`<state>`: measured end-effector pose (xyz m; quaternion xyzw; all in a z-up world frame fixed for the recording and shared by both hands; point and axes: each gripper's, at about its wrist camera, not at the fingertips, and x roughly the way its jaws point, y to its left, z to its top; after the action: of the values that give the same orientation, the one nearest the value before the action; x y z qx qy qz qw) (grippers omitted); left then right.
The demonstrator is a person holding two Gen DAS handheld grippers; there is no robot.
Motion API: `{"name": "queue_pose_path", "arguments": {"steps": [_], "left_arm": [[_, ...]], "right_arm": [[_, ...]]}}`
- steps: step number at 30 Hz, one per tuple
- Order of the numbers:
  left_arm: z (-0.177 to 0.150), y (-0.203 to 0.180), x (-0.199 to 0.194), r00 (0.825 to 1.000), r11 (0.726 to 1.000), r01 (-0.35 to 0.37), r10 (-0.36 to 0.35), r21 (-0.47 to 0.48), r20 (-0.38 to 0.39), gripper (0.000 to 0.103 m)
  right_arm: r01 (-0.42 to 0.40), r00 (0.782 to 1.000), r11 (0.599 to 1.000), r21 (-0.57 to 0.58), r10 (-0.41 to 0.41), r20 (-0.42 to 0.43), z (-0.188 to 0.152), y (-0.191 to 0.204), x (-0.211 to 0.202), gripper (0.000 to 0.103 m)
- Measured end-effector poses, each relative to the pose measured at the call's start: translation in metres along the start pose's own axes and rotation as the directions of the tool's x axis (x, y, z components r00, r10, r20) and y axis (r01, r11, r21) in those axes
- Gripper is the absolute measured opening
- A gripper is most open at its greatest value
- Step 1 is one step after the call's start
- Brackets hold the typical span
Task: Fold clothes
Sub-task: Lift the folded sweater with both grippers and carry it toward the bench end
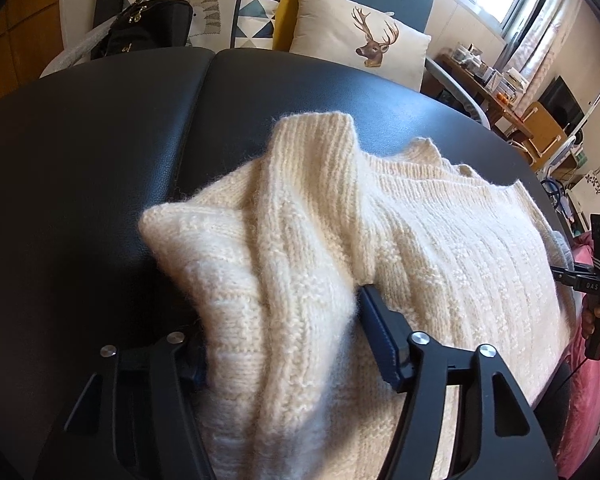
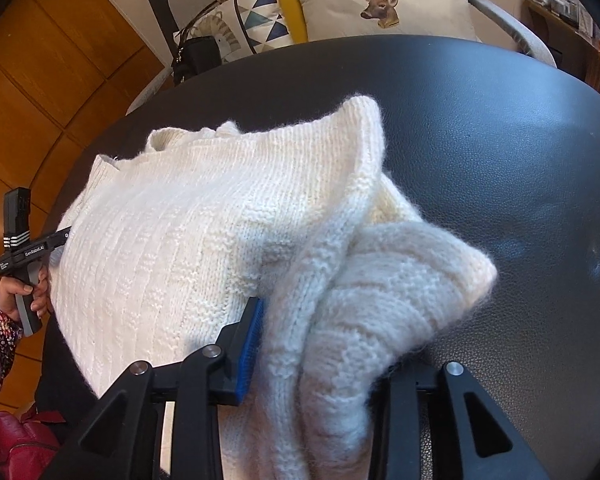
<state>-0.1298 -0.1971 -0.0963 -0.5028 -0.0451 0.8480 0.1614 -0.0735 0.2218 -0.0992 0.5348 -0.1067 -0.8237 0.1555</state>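
Behind black table (image 1: 80, 160), deer cushion (image 1: 364, 36) on sofa.

Left gripper (image 1: 284, 344) clamped on cream sweater (image 1: 440, 240)

Bunched sleeve rises toward 12 o'clock over the black table (image 1: 80, 160); deer cushion (image 1: 364, 36) beyond, at 1 o'clock.

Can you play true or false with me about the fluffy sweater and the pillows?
1. The sweater is cream white. True.
2. It lies on a wooden floor. False: it lies on a black padded surface.
3. A pillow shows a deer. True.
4. The left gripper has knit between its fingers. True.
5. The right gripper is far from the sweater. False: sweater fabric sits between its fingers.
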Motion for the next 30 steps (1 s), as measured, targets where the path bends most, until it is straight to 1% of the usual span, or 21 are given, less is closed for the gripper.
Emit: {"name": "queue_pose_path", "arguments": {"steps": [2, 8, 11, 13, 15, 19, 22, 26, 30], "left_arm": [[-0.001, -0.001, -0.001, 1.0, 1.0, 0.003, -0.003, 0.005, 0.004, 0.045], [-0.004, -0.011, -0.002, 0.999, 0.999, -0.04, 0.039, 0.036, 0.031, 0.036], [-0.006, -0.019, -0.002, 0.997, 0.995, -0.075, 0.072, 0.061, 0.039, 0.032], [-0.005, -0.026, -0.002, 0.993, 0.99, -0.111, 0.107, 0.091, 0.048, 0.03], [-0.005, -0.032, -0.002, 0.989, 0.983, -0.143, 0.137, 0.119, 0.059, 0.028], [-0.006, -0.039, 0.0, 0.981, 0.971, -0.185, 0.174, 0.149, 0.087, 0.026], [-0.007, -0.041, -0.001, 0.977, 0.967, -0.2, 0.185, 0.157, 0.105, 0.025], [-0.01, -0.046, -0.001, 0.968, 0.96, -0.232, 0.212, 0.159, 0.133, 0.022], [-0.013, -0.049, -0.004, 0.958, 0.954, -0.261, 0.237, 0.147, 0.161, 0.021]], "right_arm": [[0.007, 1.0, 1.0, -0.001, -0.007, 0.005, -0.001, 0.001, -0.001, 0.035], [0.062, 0.998, 0.998, 0.001, -0.062, -0.001, 0.0, 0.007, 0.0, 0.033], [0.101, 0.995, 0.995, -0.009, -0.101, 0.007, -0.001, 0.013, 0.001, 0.029], [0.14, 0.99, 0.989, -0.036, -0.14, 0.023, -0.003, 0.021, 0.001, 0.023], [0.187, 0.982, 0.98, -0.072, -0.184, 0.045, -0.006, 0.03, 0.001, 0.02], [0.286, 0.957, 0.943, -0.17, -0.274, 0.092, -0.013, 0.048, 0.003, 0.018], [0.319, 0.946, 0.929, -0.19, -0.301, 0.117, -0.016, 0.053, 0.003, 0.018], [0.342, 0.936, 0.921, -0.185, -0.317, 0.152, -0.02, 0.055, 0.002, 0.018], [0.384, 0.917, 0.905, -0.185, -0.349, 0.195, -0.024, 0.064, -0.001, 0.017]]}}
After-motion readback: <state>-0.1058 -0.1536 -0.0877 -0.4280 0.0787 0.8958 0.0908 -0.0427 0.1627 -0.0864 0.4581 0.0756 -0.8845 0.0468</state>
